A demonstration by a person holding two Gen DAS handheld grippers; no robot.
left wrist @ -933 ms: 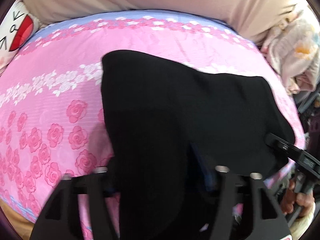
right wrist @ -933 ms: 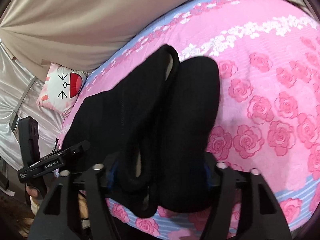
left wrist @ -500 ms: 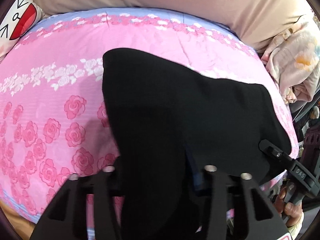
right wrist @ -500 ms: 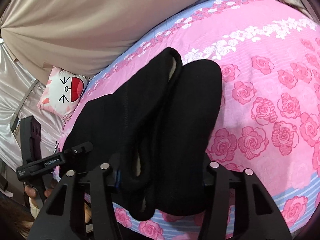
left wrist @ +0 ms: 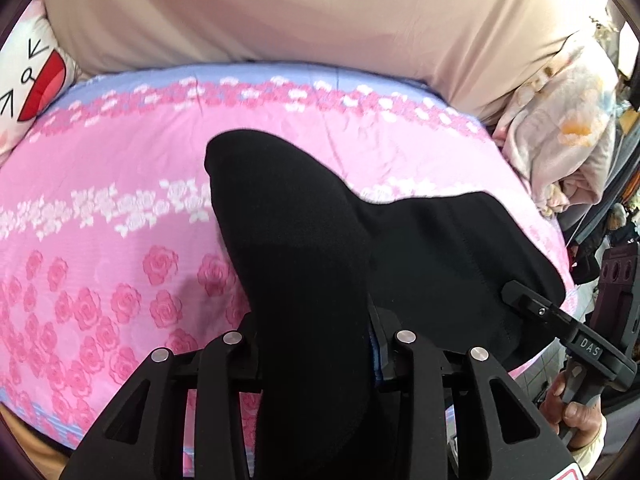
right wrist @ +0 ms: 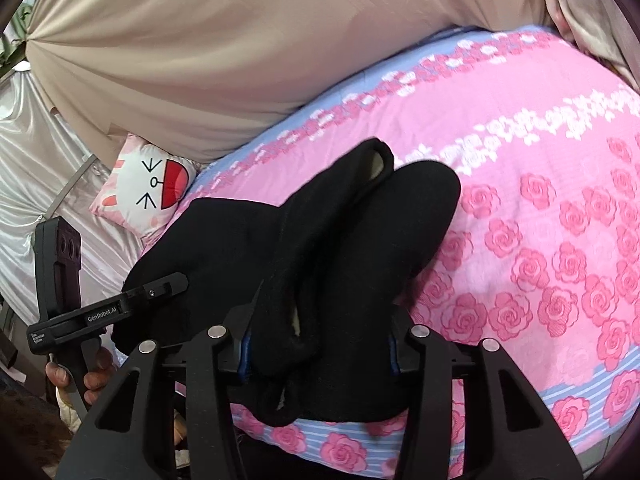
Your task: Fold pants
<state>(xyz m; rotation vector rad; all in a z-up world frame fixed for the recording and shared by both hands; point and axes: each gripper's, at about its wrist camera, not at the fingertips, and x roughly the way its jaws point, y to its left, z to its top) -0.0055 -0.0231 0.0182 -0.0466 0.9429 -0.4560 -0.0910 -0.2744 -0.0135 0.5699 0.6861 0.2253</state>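
Left wrist view: black pants [left wrist: 400,248] lying on pink rose-print bedsheet [left wrist: 100,208], near edge draping between fingers of left gripper [left wrist: 316,344]. Jaws just closing, now clamping on fabric fold. Right gripper [left wrist: 520,298] reaching pants' right edge, hand [left wrist: 572,412] gripping its handle. Cartoon pillow [left wrist: 32,88] at far left.

Right wrist view: right gripper [right wrist: 320,344] holding bunched waistband end of pants [right wrist: 348,264] between 2 fingers; jaws just closing, pressing on fabric. Left gripper [right wrist: 168,286] touching pants' left edge.
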